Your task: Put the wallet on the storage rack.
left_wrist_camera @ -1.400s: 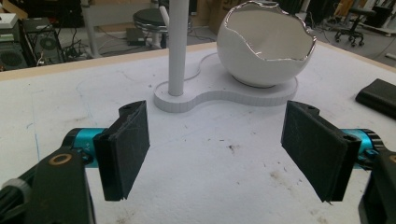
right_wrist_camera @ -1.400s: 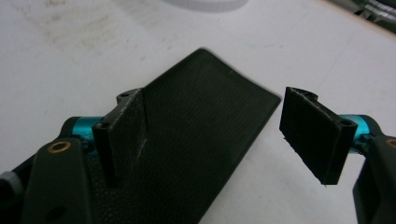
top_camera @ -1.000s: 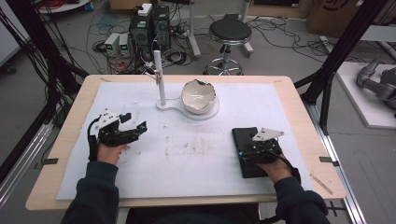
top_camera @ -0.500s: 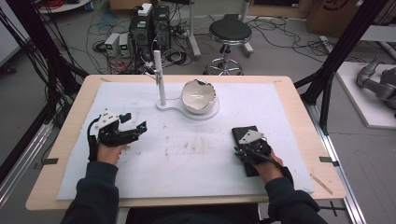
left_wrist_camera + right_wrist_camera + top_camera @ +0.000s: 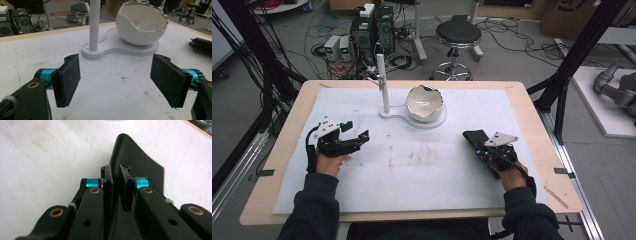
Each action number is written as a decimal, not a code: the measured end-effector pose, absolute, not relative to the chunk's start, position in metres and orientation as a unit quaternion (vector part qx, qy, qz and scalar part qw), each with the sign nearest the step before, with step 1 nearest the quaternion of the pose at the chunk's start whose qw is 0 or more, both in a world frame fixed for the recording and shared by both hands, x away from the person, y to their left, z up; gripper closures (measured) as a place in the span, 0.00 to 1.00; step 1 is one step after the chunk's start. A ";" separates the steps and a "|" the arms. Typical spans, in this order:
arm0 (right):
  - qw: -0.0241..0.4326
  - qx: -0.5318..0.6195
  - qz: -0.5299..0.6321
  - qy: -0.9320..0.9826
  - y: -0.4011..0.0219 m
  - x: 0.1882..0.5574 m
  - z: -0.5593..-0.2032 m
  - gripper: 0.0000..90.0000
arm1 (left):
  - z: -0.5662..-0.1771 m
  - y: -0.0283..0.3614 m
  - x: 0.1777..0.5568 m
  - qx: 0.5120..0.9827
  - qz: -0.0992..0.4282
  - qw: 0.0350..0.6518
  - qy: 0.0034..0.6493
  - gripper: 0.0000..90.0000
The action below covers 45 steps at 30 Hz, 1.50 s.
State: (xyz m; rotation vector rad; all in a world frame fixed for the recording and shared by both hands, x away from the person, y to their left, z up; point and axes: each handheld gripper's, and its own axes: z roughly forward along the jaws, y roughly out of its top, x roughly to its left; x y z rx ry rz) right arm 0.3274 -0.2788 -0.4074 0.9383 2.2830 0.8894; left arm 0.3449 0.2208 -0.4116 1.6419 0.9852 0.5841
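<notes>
Bowl [image 5: 425, 102] on its white stand [image 5: 388, 113], right gripper [image 5: 117, 176] clenched on black pouch [image 5: 140, 167], left gripper [image 5: 115, 85] released.

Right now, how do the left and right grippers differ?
The left gripper stands open with nothing between its fingers; the right gripper, which has just been closing, is shut on the black pouch. Left aims toward the white bowl. Both sit low over the table.

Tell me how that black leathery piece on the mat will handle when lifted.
The black piece probably flops: it already bends up into a ridge between the right gripper fingers. Its thinness suggests it is light. The pebbled surface likely resists slipping.
</notes>
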 end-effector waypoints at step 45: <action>0.238 0.437 0.416 0.761 -0.350 0.317 -0.389 0.55 | -0.413 0.220 0.345 0.693 0.243 0.538 0.414 0.27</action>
